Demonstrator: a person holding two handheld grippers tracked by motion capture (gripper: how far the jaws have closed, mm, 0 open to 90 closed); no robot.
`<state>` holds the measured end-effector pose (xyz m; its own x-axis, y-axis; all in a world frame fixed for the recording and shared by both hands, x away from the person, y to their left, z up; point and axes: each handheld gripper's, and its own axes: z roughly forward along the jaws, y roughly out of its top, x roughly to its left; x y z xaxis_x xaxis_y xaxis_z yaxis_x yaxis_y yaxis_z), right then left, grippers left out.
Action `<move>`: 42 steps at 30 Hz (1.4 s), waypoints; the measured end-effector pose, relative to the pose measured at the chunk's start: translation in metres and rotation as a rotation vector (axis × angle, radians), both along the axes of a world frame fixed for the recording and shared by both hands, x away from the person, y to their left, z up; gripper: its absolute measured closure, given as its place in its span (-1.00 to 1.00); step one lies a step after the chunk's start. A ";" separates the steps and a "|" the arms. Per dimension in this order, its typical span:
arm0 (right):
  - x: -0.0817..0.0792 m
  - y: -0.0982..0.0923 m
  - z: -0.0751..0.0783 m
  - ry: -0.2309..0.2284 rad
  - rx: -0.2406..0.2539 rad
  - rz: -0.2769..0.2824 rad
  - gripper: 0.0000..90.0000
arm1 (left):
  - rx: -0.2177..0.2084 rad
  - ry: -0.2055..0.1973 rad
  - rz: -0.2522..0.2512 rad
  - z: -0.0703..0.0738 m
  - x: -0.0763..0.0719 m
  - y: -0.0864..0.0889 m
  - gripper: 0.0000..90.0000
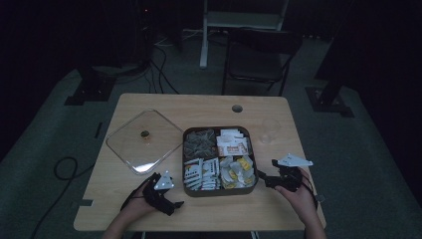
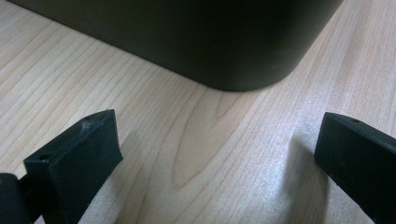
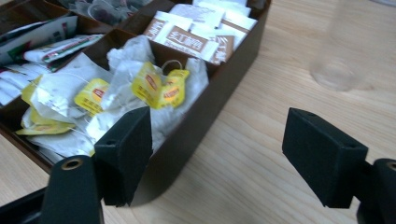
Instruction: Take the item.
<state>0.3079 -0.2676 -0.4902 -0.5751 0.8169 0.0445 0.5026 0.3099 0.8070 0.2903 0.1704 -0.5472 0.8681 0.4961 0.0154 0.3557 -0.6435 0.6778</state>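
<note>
At the near right corner of the tray, the right gripper [image 1: 268,175] is held with its jaws spread wide and nothing between them; in the right gripper view [image 3: 217,156] one jaw stands against the tray's dark outer wall and the other over bare wood. Just beyond that jaw, the tea bags with yellow tags [image 3: 154,86] are heaped in the nearest compartment of the compartmented tray [image 1: 254,144]. White and brown sachets [image 3: 194,32] are packed into the compartment behind it, darker mesh bags [image 1: 199,142] into the far left one, and printed white packets [image 1: 201,173] into the near left one. A clear glass [image 3: 338,56] stands on the table [image 1: 209,107] right of the tray. The left gripper [image 1: 171,203] rests near the tray's left front corner, jaws apart and empty. A square glass lid [image 1: 144,142] lies left of the tray.
</note>
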 end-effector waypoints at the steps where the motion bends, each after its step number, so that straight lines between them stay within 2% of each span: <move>1: 0.000 0.002 0.001 -0.002 0.003 0.004 -0.46 | 0.000 0.000 0.000 0.000 0.000 0.000 -0.98; 2: 0.001 0.004 0.002 -0.008 0.003 0.006 -0.42 | 0.000 0.000 0.000 0.000 0.000 0.000 -0.98; 4: 0.001 0.008 0.004 -0.006 0.011 0.023 -0.20 | 0.000 0.000 0.000 0.000 0.000 0.000 -0.98; 7: 0.003 0.016 0.006 -0.003 0.000 0.050 -0.11 | 0.000 0.000 0.000 0.000 0.000 0.000 -0.98; 16: 0.011 0.040 0.007 0.023 0.016 0.104 -0.11 | 0.000 0.000 0.000 0.000 0.000 0.000 -0.98; 21: 0.015 0.053 0.003 0.079 0.035 0.108 -0.14 | 0.000 0.000 0.000 0.000 0.000 0.000 -0.98; 26: 0.019 0.065 -0.003 0.078 0.006 0.131 -0.12 | 0.000 0.000 0.000 0.000 0.000 0.000 -0.98; 29: 0.023 0.070 -0.006 0.102 0.000 0.146 -0.09 | 0.000 0.000 0.000 0.000 0.000 0.000 -0.98; 36: 0.032 0.078 -0.014 0.129 -0.046 0.154 0.11 | 0.000 0.000 0.000 0.000 0.000 0.000 -0.98; 42: 0.034 0.079 -0.013 0.145 -0.095 0.162 0.27 | 0.000 0.000 0.000 0.000 0.000 0.000 -0.98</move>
